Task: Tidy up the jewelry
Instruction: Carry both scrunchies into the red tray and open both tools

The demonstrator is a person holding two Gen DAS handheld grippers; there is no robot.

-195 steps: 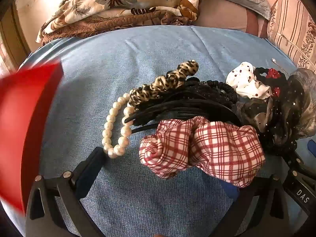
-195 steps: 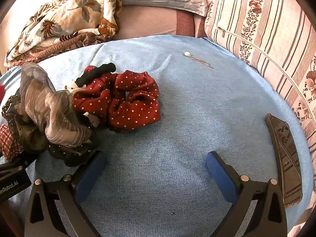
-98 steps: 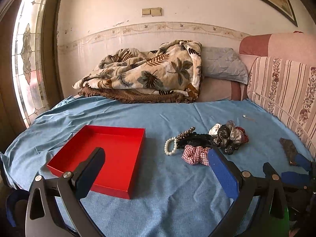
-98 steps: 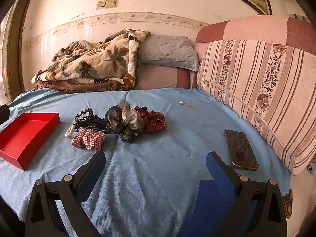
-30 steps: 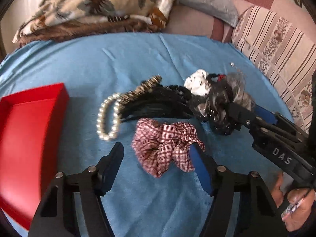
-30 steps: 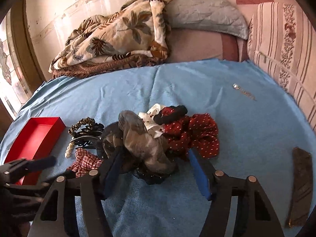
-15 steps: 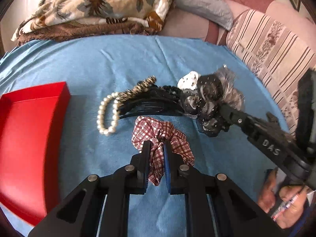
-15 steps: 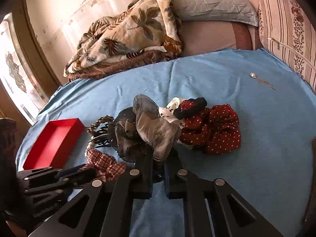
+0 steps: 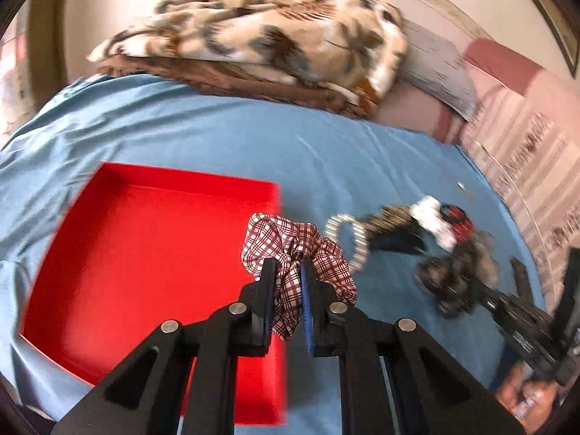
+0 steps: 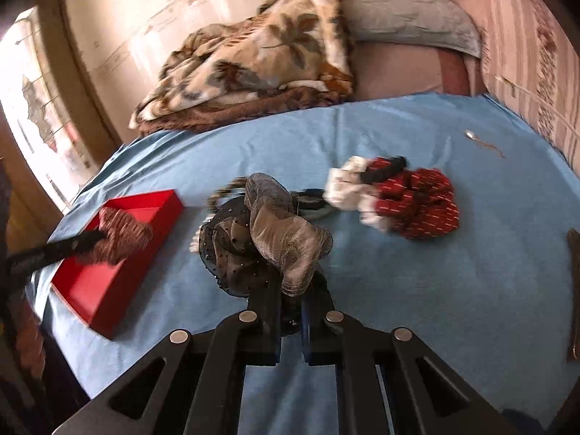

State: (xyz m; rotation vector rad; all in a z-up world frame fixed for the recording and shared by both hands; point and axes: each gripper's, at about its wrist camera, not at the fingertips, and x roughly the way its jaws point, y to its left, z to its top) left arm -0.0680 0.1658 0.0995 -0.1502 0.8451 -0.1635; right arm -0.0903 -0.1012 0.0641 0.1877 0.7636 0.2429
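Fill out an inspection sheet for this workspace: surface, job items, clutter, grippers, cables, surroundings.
Surface: blue bedsheet, wrinkled.
Job's things: red tray; plaid scrunchie; grey-black organza scrunchie; red polka-dot scrunchie; pearl bracelet; thin chain.
Clutter: dark flat object at the sheet's right edge.
Grippers: left gripper shut on plaid scrunchie at the tray's edge; right gripper shut on organza scrunchie.
Cables: nothing seen.
Surroundings: leaf-print blanket, grey pillow, striped cushion.

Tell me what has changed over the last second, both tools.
The left tool closed on the plaid scrunchie and carried it over the red tray. The right tool closed on the grey-black scrunchie and lifted it. Red dotted scrunchie, pearl bracelet and tray stayed put.
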